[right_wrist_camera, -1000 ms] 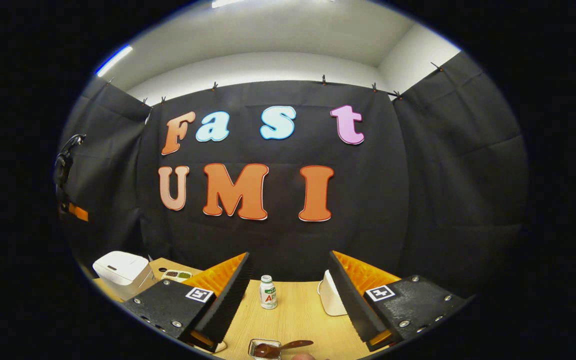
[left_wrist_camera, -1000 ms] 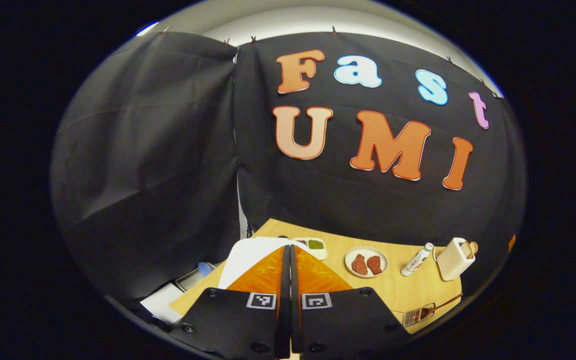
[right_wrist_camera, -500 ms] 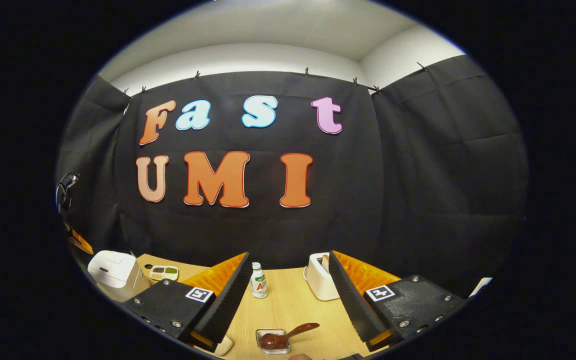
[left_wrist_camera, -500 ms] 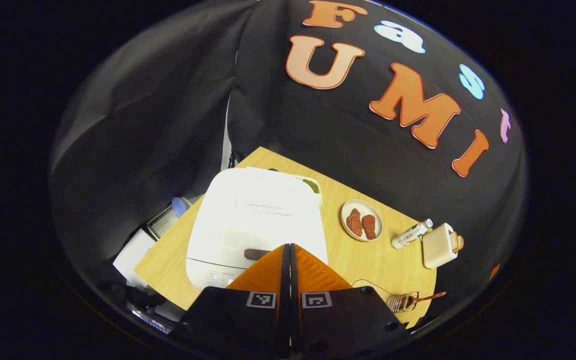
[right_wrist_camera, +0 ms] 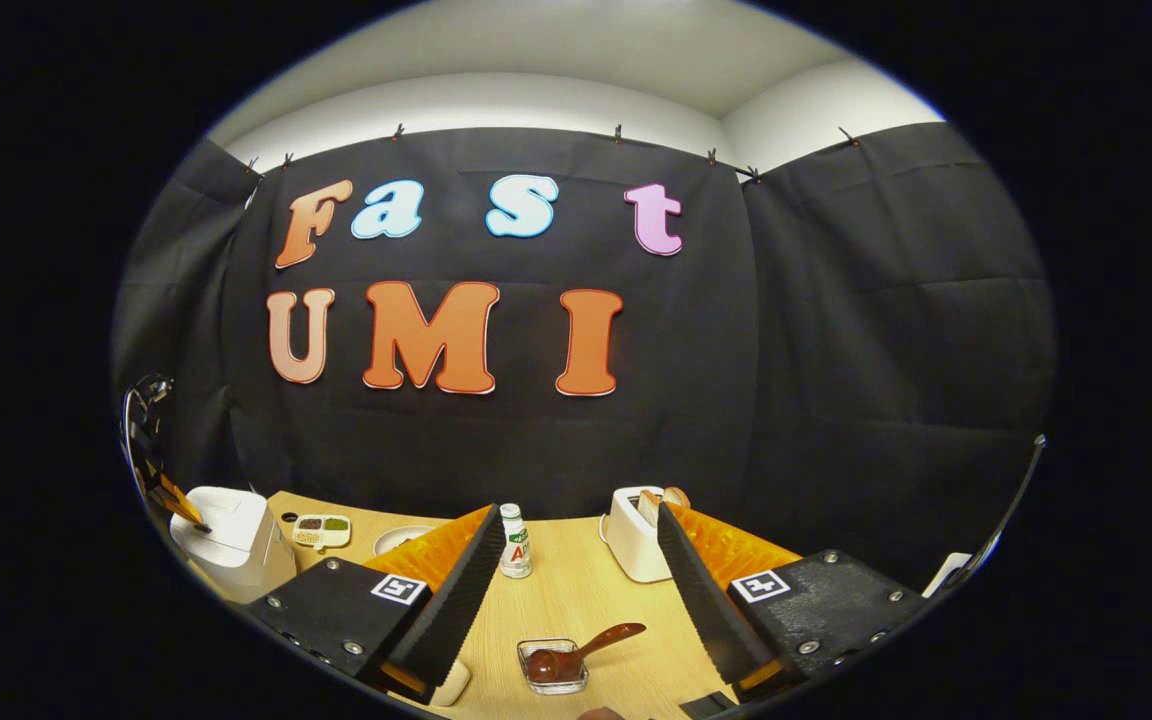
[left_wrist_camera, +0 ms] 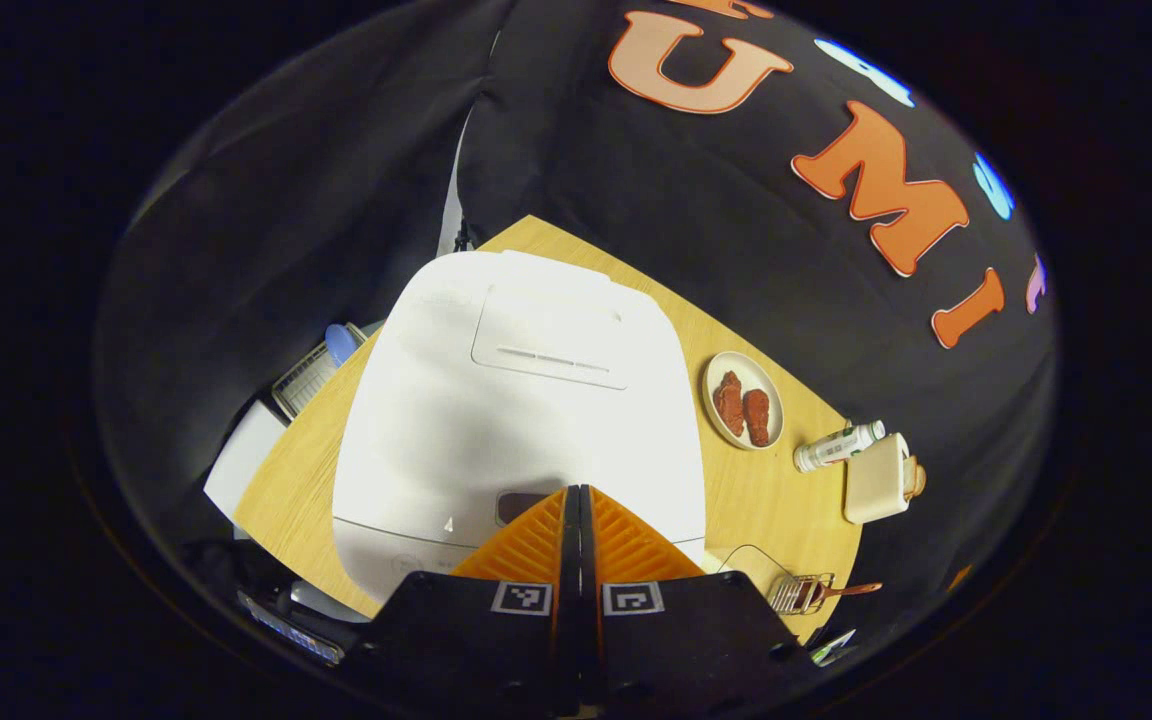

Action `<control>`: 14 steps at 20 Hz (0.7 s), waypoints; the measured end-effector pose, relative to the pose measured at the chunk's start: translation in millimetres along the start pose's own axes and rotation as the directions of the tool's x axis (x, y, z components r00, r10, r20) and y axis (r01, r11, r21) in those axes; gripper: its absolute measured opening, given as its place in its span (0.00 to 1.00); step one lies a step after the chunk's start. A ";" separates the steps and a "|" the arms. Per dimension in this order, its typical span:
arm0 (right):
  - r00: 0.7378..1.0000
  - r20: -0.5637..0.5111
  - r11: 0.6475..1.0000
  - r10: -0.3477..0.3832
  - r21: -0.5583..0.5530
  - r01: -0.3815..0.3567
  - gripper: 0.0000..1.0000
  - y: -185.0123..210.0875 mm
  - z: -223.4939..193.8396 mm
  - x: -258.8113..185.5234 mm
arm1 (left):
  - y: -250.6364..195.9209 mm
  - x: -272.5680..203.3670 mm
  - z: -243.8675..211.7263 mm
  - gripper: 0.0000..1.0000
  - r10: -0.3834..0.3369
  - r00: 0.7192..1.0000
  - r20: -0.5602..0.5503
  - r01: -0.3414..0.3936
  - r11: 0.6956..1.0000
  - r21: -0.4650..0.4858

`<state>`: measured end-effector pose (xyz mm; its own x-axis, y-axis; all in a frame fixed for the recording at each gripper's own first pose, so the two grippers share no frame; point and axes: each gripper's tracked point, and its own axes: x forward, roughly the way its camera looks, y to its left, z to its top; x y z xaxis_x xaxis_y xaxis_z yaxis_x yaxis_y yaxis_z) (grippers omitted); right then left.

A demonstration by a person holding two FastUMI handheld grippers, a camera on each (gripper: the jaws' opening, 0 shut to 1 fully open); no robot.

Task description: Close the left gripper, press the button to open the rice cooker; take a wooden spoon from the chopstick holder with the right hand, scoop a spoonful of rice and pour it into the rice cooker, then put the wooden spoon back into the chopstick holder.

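The white rice cooker point(left_wrist_camera: 521, 410) sits mid-frame in the left gripper view on the desk point(left_wrist_camera: 786, 500): bulky, rigid, lid down. I'd guess it needs only a firm press on the dark button point(left_wrist_camera: 521, 505) at its front edge. The left tongs point(left_wrist_camera: 579, 500), fingers pressed together and empty, point right at it. In the right gripper view, low centre, the right tongs point(right_wrist_camera: 576, 560) gape wide above the wooden spoon point(right_wrist_camera: 591, 645): light, stiff, best pinched by its handle.

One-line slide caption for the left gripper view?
Shut left gripper poised at the closed rice cooker's front button.
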<state>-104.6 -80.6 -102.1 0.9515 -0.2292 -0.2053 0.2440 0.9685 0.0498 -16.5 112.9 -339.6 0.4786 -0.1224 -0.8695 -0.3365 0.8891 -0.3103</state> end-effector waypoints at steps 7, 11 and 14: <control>0.999 -0.037 1.000 0.006 -0.004 -0.006 0.95 9.1 -14.3 6.0 | -0.1 -1.3 -0.1 0.05 -0.036 0.999 0.030 0.038 0.998 -0.054; 0.999 -0.048 0.999 0.022 -0.025 -0.023 0.95 12.7 -18.5 14.4 | -12.5 -30.4 28.5 0.05 -0.040 0.983 0.177 0.041 0.999 -0.002; 0.997 -0.065 0.999 0.043 -0.025 -0.045 0.95 19.1 -24.8 20.7 | -24.7 -57.0 51.7 0.05 -0.044 0.954 0.296 0.038 0.999 0.029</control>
<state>-84.8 -64.4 -129.6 0.9470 -0.1804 -0.2658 0.1964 0.9799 0.0347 6.5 120.7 -262.5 0.7116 -0.0258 -0.7021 -0.2949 0.8961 -0.3318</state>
